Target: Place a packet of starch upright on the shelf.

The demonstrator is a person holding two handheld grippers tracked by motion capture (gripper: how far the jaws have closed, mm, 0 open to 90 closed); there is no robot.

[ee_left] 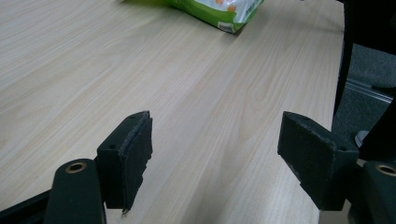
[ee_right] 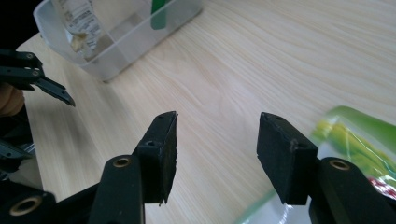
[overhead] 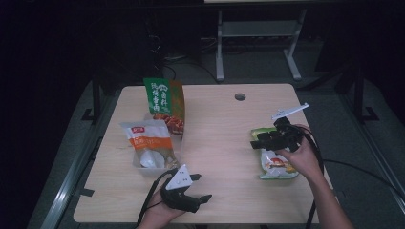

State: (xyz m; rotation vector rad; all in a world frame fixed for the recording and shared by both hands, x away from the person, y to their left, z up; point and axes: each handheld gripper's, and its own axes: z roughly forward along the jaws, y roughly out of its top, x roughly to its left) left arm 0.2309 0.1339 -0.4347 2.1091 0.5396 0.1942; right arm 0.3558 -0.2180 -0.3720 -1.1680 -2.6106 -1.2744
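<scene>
The right gripper [overhead: 267, 141] hangs just over the green snack bag [overhead: 274, 162], which lies flat on the bench [overhead: 219, 143] at about four o'clock. To do this well, I think it should drop straight down and pinch the bag's top edge, not the puffy middle. Its jaws are wide apart and hold nothing. The left gripper [overhead: 198, 188] waits low at six o'clock, jaws wide apart too, holding nothing. The clear bin [overhead: 141, 167] with two other bags sits at nine o'clock.
</scene>
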